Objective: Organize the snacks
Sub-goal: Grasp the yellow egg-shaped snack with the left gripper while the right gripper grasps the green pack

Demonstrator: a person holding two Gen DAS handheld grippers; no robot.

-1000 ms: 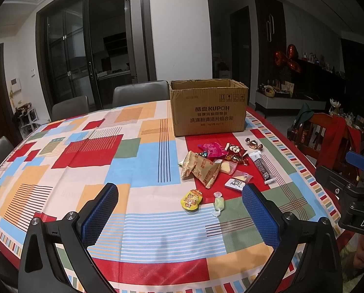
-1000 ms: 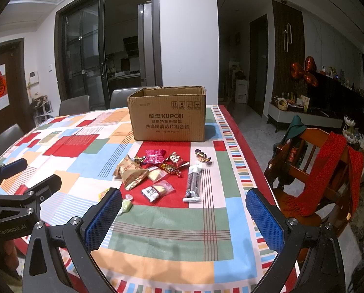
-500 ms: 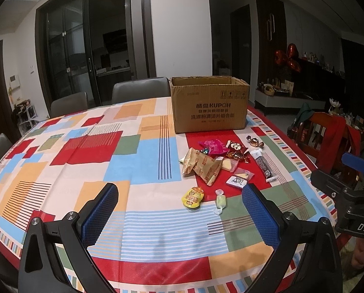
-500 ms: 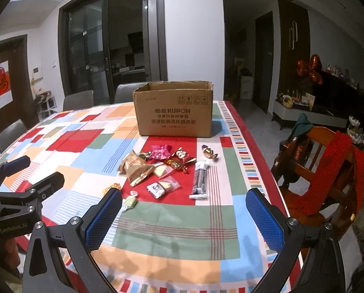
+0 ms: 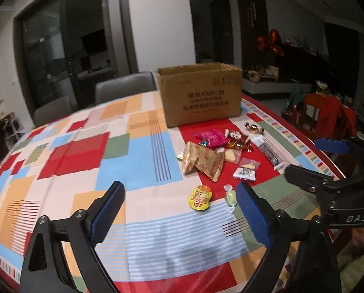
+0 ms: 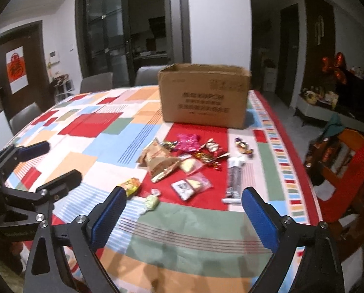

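Near the tabletop's right edge, light, crinkly snacks (image 5: 203, 163) await both spread, empty grippers (image 5: 179, 210) (image 6: 184, 212); pinch wrapper edges.

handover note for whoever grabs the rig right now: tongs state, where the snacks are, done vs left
Left tongs: open, empty, above the near part of the table.
Right tongs: open, empty, just in front of the snack pile.
Cardboard box: upright, top open, at the far side of the table; its inside cannot be seen.
Snacks: all loose on the cloth in front of the box. Yellow packet and pale green candy lie nearest; tan bags, pink packet and dark long bar lie further in.
Done: nothing visibly sorted.
Left: the whole pile, most likely into the box.
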